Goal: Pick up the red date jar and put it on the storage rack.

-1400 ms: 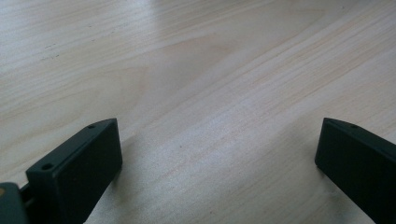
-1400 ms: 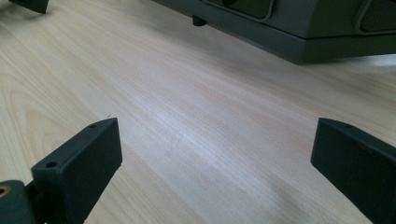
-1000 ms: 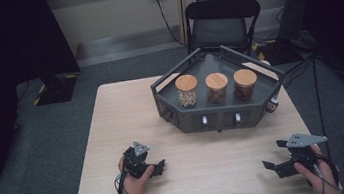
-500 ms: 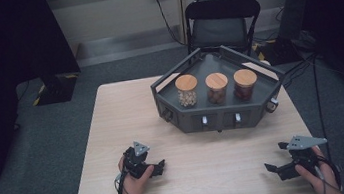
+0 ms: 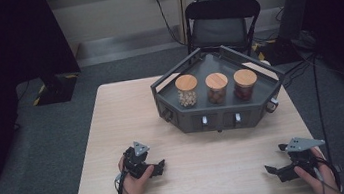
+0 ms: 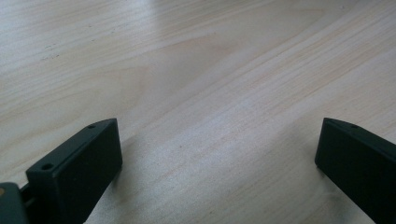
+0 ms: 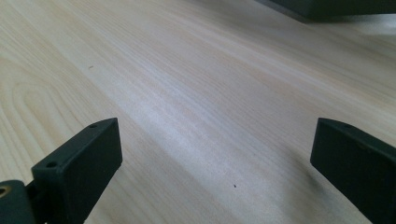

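- Ahead of our left gripper (image 5: pixel 155 168), we are facing the grey tray (image 5: pixel 223 119); three wood-lidded jars are standing in a row across it.
- We are holding both grippers wide open and empty, low over the table (image 5: pixel 112 120).
- The pale-filled jar (image 5: pixel 187 90) is sitting forward and rightward of our left gripper, the nearer one.
- The dark-filled jar (image 5: pixel 245 84) is sitting forward and leftward of our right gripper (image 5: pixel 276 170); the middle jar (image 5: pixel 217 88) is lying between.

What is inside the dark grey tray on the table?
The tray holds three jars with wooden lids in a row. Its front wall hides the floor before them.
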### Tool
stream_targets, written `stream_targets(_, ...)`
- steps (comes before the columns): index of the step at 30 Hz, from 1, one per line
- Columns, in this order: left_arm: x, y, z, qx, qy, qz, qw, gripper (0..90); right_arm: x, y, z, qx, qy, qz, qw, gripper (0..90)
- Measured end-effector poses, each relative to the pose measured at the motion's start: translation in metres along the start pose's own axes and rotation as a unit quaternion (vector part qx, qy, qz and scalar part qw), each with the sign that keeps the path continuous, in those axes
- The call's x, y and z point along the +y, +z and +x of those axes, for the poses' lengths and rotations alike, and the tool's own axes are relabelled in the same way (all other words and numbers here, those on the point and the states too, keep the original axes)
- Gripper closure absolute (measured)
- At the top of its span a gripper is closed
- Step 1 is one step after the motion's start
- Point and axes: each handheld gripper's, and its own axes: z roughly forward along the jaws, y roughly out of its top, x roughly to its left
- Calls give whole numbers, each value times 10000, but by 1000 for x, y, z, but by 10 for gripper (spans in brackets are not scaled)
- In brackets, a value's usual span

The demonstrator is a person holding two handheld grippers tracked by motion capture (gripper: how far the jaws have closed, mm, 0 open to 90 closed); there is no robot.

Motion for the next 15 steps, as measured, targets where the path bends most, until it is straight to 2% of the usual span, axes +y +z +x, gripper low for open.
stream_targets(6, 0, 0, 0, 0, 1, 1, 10000, 2, 4, 2, 3, -30, -156, 164, 9997, 14)
stream_targets(15, 0, 0, 0, 0, 1, 1, 10000, 2, 9, 5, 5, -55, -216, 321, 9992, 11)
